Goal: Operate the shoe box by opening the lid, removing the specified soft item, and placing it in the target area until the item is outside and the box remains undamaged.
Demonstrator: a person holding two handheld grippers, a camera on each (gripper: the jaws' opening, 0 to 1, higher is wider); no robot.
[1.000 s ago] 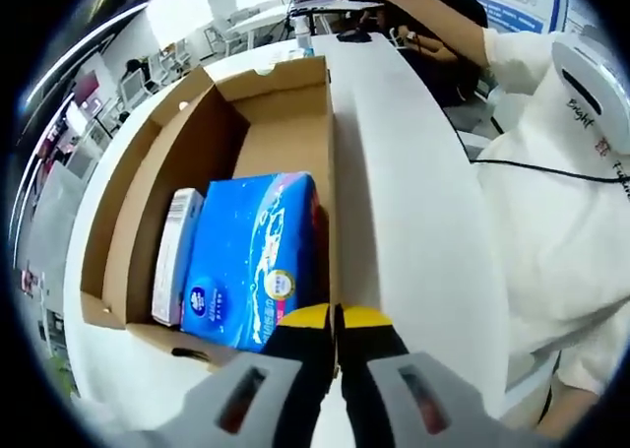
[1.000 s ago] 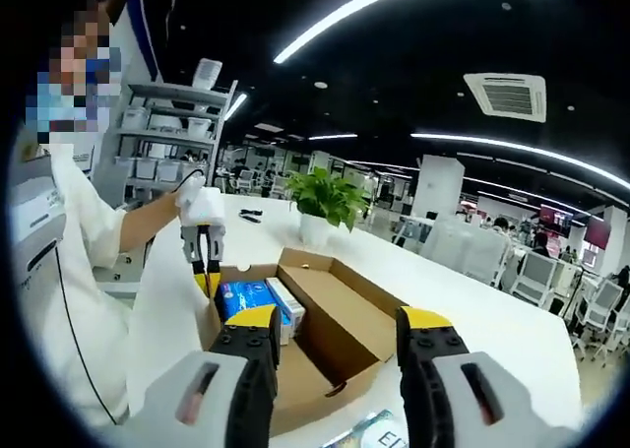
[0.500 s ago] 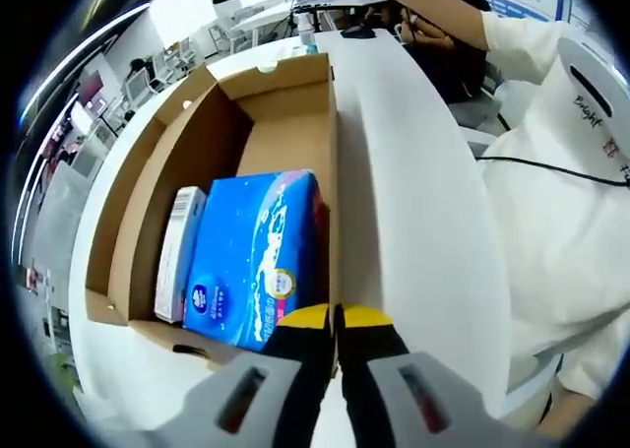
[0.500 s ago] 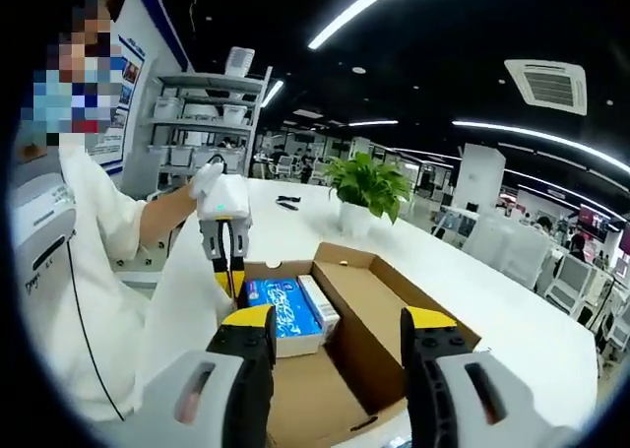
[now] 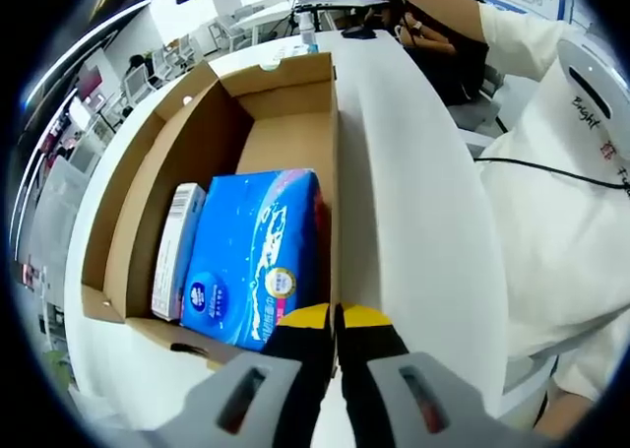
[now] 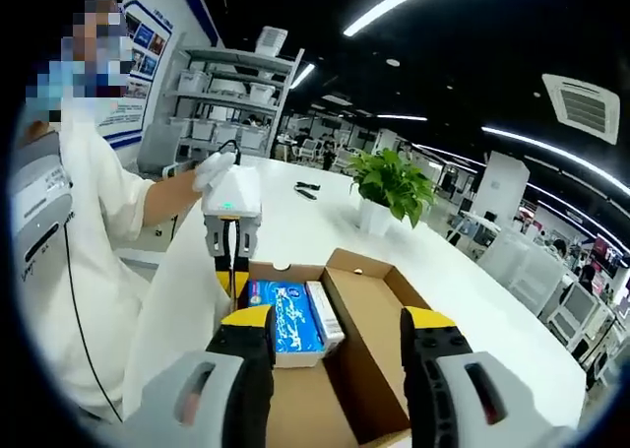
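Observation:
An open brown cardboard shoe box (image 5: 285,123) lies on a white table (image 5: 413,192). Inside it is a blue soft tissue pack (image 5: 251,256) with a narrow white carton (image 5: 175,256) beside it. My left gripper (image 5: 335,318) is shut at the near end of the box's right wall, whose thin edge runs into the jaws. In the right gripper view, the left gripper (image 6: 232,276) points down onto that wall, held by a gloved hand. My right gripper (image 6: 335,322) hovers open above the box (image 6: 369,305), over the tissue pack (image 6: 285,315), nothing between its jaws.
A person in white clothes (image 5: 561,202) stands at the table's edge, close to the box. A potted plant (image 6: 394,184) and small dark objects (image 6: 307,188) sit farther along the table. Shelving (image 6: 221,89) stands behind. A bottle (image 5: 303,27) is beyond the box's far end.
The right gripper's camera has come closer and higher over the box, so the box and tissue pack sit more under its open jaws. The left gripper stays shut at the wall.

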